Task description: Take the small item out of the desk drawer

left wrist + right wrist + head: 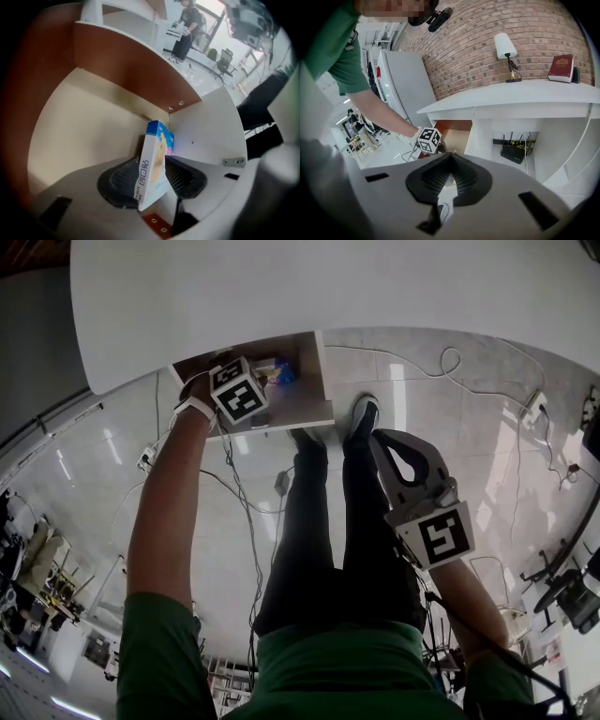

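The desk drawer (pixel 281 418) stands pulled out under the white desk top (pixel 328 296). My left gripper (pixel 270 377) reaches into it. In the left gripper view, a small blue and white box (pixel 152 164) stands on edge in the drawer's corner, tilted slightly. The left gripper (pixel 153 172) has its two dark pads against the box's side faces, shut on it. The same box (pixel 280 373) shows as a blue spot in the head view. My right gripper (pixel 380 442) hangs over the floor by the person's legs, shut and empty, its pads (pixel 440 176) meeting at the tips.
The drawer has a brown back wall (pixel 136 70) and white side panel (pixel 206 136). Cables (pixel 450 362) and a power strip (pixel 534 404) lie on the floor. A lamp (pixel 505 47) and book (pixel 561 68) stand on the desk, a router (pixel 513 152) beneath.
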### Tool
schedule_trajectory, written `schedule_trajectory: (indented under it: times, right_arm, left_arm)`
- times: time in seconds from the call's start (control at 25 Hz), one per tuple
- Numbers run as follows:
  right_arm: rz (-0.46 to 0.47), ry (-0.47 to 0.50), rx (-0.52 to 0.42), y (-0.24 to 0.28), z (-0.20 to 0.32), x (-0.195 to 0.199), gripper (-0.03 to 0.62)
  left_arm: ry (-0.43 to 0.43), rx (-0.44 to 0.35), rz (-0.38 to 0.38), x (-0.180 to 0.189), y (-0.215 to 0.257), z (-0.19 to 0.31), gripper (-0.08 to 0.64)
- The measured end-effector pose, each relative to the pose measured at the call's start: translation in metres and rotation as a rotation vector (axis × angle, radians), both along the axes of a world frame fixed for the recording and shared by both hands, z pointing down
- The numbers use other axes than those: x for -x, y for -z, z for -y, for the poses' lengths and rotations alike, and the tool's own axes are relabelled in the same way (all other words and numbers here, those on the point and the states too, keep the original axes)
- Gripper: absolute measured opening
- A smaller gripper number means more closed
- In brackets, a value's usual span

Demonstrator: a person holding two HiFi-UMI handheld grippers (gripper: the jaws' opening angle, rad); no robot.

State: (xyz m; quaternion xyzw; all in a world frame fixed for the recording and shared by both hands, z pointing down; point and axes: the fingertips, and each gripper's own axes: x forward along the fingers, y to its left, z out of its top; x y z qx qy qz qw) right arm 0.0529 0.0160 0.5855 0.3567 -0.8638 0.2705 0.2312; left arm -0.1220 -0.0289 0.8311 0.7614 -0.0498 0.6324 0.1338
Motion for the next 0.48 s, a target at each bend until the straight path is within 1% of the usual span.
schedule_trajectory:
  times: [0.08, 0.12, 0.16, 0.2, 0.24, 0.32, 0.36, 0.4, 0.48]
  right_arm:
    - [-0.002, 0.0, 0.001, -0.001, -0.001, -0.002, 0.003]
    - [-0.004, 0.0, 0.001, -0.001, -0.001, -0.002, 0.003]
    - [-0.006, -0.001, 0.003, -0.002, -0.001, -0.003, 0.003]
    - [-0.005, -0.003, 0.005, -0.002, -0.001, -0.003, 0.003]
    - [-0.004, -0.006, 0.007, -0.001, -0.001, -0.003, 0.003]
    - [-0.001, -0.009, 0.007, 0.0, 0.0, -0.004, 0.003]
    - [0.0, -0.009, 0.006, 0.001, 0.0, -0.005, 0.003]
    - [0.0, -0.01, 0.005, 0.002, 0.0, -0.005, 0.003]
    - [0.002, -0.014, 0.007, 0.003, 0.0, -0.006, 0.003]
  left_arm:
    - [0.044, 0.019, 0.032, 0.001, -0.001, 0.004, 0.167]
    - [0.043, 0.029, 0.054, 0.001, -0.002, 0.005, 0.166]
    - [0.022, 0.036, 0.076, 0.002, -0.003, 0.004, 0.166]
    - [-0.021, 0.038, 0.096, 0.002, -0.004, 0.001, 0.166]
    - [-0.085, 0.029, 0.117, 0.003, -0.006, -0.001, 0.164]
    - [-0.234, -0.012, 0.159, 0.005, -0.009, -0.005, 0.161]
    - [-0.278, -0.028, 0.169, 0.006, -0.01, -0.006, 0.158]
    - [-0.283, -0.029, 0.165, 0.005, -0.009, -0.006, 0.155]
    - [-0.206, 0.005, 0.129, 0.003, -0.003, -0.005, 0.129]
